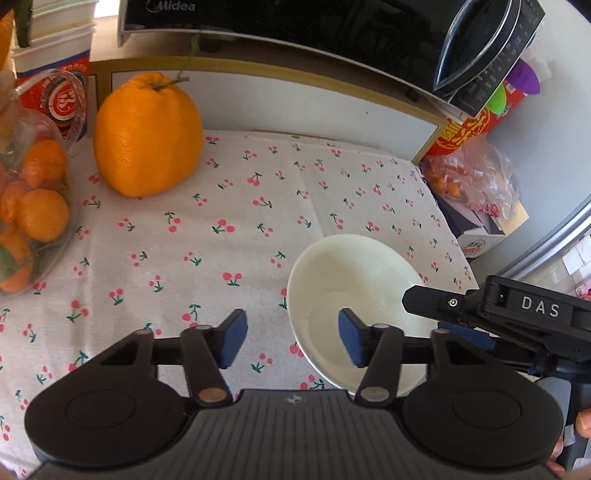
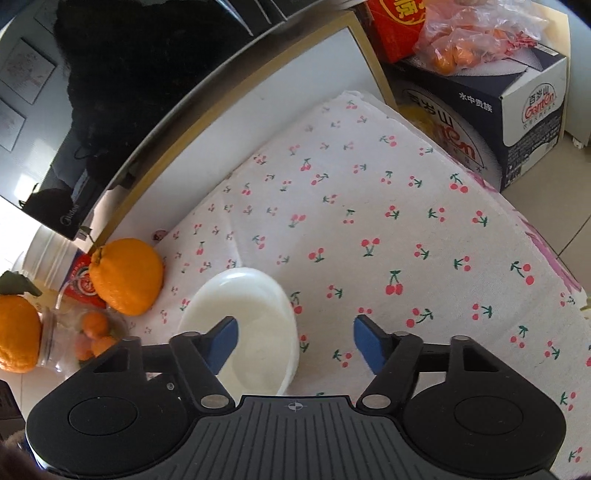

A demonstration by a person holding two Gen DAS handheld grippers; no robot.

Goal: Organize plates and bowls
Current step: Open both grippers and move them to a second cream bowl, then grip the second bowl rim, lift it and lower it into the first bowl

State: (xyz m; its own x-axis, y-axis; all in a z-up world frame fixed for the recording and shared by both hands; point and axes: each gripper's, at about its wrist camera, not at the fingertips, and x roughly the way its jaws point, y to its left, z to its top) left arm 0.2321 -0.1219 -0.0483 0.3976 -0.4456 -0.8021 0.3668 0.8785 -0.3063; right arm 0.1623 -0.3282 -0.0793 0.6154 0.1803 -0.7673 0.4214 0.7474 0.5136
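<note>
A white bowl (image 1: pixel 354 291) rests on the cherry-print cloth (image 1: pixel 229 206). My left gripper (image 1: pixel 293 341) is open, its right pad (image 1: pixel 351 341) over the bowl's inside, its left pad over the cloth. The bowl also shows in the right wrist view (image 2: pixel 255 314). My right gripper (image 2: pixel 295 341) is open, the bowl's right rim lying between its pads. Its left finger (image 2: pixel 225 338) is over the bowl's inside. The right gripper's finger (image 1: pixel 436 302) reaches over the bowl's right rim in the left wrist view.
A big orange fruit (image 1: pixel 147 134) stands at the back left, a clear container of small oranges (image 1: pixel 33 206) left of it. A black microwave (image 1: pixel 332 33) hangs over the back. A bag of oranges (image 2: pixel 469 37) lies on a box (image 2: pixel 498 122) beyond the cloth's right edge.
</note>
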